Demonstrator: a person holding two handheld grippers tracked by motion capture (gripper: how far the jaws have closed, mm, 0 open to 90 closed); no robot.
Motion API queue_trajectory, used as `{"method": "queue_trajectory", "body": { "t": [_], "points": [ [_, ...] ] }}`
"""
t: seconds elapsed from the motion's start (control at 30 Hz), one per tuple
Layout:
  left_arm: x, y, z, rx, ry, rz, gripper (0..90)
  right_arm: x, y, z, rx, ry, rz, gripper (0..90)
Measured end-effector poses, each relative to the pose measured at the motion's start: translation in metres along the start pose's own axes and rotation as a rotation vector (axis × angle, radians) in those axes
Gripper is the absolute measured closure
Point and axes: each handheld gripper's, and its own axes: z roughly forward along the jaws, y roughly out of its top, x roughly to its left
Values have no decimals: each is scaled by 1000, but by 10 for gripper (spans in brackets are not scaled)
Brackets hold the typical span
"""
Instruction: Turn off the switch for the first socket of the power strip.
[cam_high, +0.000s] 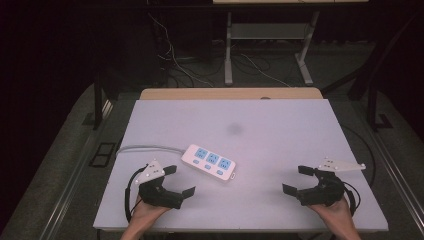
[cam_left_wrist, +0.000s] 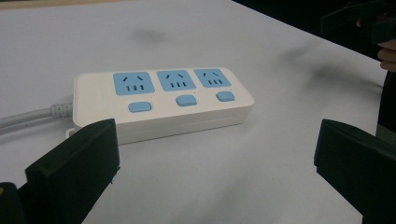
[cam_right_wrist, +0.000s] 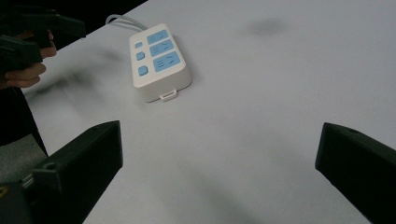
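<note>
White and blue, the power strip (cam_high: 208, 162) lies flat on the table (cam_high: 280, 150), just in front of the left gripper (cam_high: 172, 182). Both the left gripper and the right gripper (cam_high: 300, 181) are wide apart and hold nothing (a good start). Come in slow and straight, I think.

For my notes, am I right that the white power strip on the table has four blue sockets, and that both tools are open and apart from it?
Not quite: the power strip has three blue sockets, not four, as the left gripper view shows. The rest holds: the left tool and right tool are open and apart from it.
</note>
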Motion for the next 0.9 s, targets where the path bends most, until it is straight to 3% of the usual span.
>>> {"method": "queue_trajectory", "body": {
  "t": [0.9],
  "points": [
    [-1,0,-1,10,2,2,0,-2,-3,2,17,5,-2,5]
  ]
}}
